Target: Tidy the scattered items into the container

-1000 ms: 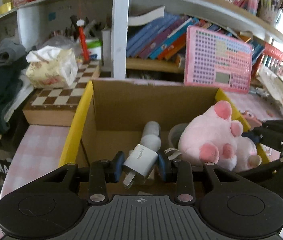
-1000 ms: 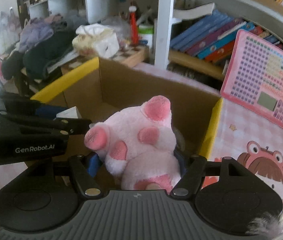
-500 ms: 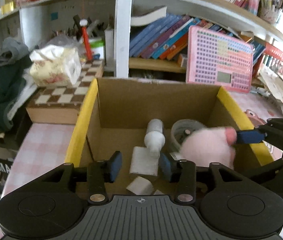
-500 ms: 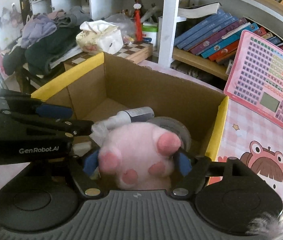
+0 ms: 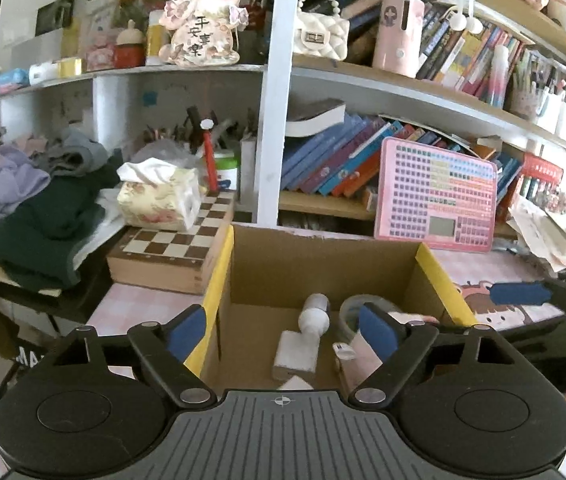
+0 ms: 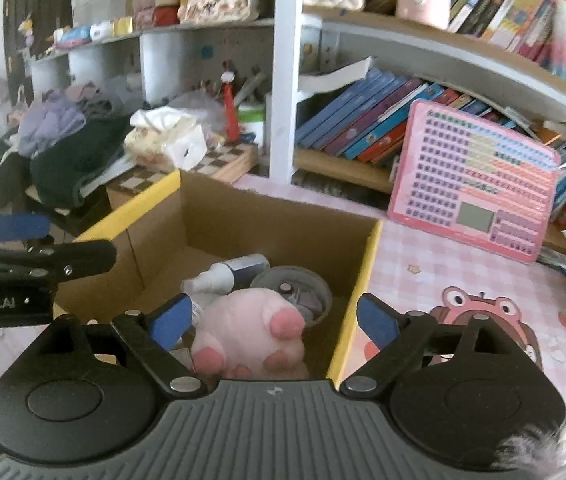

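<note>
Both grippers hover with jaws spread over an open cardboard box (image 5: pixel 323 268) on a pink-checked table (image 6: pixel 443 264), its contents lying loose on the box floor. Nothing is pinched in either tool.

From the left, a chessboard case (image 5: pixel 171 248) topped by a tissue box (image 5: pixel 159 196) sits just beside the box's yellow-edged left wall, apparently parked there out of the way, not part of the tidy.

The left gripper (image 5: pixel 279 334) has just been opening; its blue pads stand wide, the left one over the box's left rim, the right one over the box floor. Below and between them lies a white charger (image 5: pixel 295 354), flat on the cardboard, with a white bottle (image 5: pixel 315 314) just beyond it and touching a tape roll (image 5: pixel 359 312) to the right. The charger is clear of both pads, so it looks dropped in, not held.

The right gripper (image 6: pixel 275 320) has likewise just been opening. A pink plush (image 6: pixel 251 328) rests in the box's near right corner, between and below its pads, touching neither, paws up, leaning near the tape roll.

To the far right, a pink toy tablet (image 6: pixel 471 180) leans against the bookshelf (image 6: pixel 403 52), well apart from the box. Judged from this, the box is filling and both tools are free for the next pick-up.
</note>
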Demonstrator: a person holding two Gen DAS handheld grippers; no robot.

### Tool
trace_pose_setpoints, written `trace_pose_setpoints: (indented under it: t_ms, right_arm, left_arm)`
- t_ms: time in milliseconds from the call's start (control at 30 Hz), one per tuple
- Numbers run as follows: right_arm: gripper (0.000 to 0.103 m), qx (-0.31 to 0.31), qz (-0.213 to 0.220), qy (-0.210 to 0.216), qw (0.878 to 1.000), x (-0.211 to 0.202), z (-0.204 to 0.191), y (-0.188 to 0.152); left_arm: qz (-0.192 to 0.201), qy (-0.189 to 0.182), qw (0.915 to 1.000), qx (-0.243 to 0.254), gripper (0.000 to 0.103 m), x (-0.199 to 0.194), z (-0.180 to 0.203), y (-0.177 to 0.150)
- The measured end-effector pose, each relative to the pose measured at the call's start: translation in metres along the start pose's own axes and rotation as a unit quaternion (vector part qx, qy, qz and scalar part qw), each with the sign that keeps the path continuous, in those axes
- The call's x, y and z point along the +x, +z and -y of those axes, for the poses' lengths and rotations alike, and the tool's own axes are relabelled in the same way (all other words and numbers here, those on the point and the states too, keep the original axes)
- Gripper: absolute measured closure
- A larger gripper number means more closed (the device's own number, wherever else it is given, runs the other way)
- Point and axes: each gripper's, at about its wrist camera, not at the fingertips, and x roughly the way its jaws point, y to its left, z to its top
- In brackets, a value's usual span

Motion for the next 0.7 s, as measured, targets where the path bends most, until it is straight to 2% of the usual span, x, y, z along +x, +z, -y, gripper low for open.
trace_pose_setpoints:
  t_ms: [300, 700]
  right_arm:
    - [0.013, 0.045, 0.031, -0.028, 0.998, -0.049, 0.004, -0.022]
    - [0.013, 0.076, 0.035, -0.068, 0.994, -0.124, -0.019, -0.088]
  left_arm:
    - [0.006, 0.009, 0.9994, 0.034, 0.007, -0.043, 0.017, -0.019]
    - [-0.003, 0.009, 1.0, -0.002, 0.006, -0.114, 0.018, -0.071]
